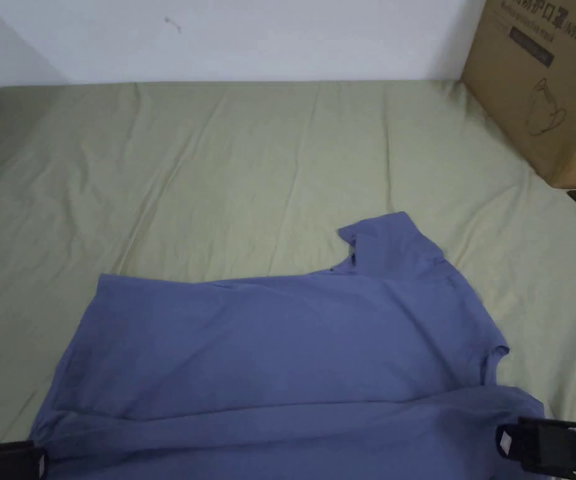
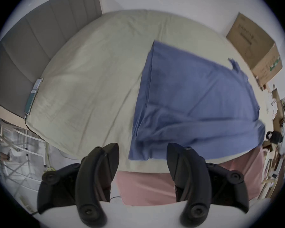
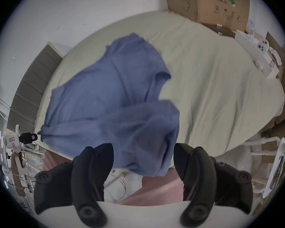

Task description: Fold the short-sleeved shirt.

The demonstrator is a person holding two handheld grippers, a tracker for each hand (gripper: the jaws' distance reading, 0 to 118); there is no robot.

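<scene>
While both tools gape empty, blue shirt [image 1: 268,350] lies ahead between left tool [image 2: 142,151], right tool [image 3: 143,151].

Green sheet [image 1: 218,169] wrinkled across bed. Cardboard box [image 1: 546,81] at far right corner against white wall [image 1: 249,37]. Grey headboard [image 2: 23,53] left.

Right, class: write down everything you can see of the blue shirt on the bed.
The blue shirt is plain, of soft, thin-looking cloth, spread sideways on the green bedsheet. Its collar points toward the wall; one short sleeve lies to the right. The near edge is folded over the body in a rumpled band. The left gripper and right gripper hang open at its near corners, gripping nothing.
</scene>
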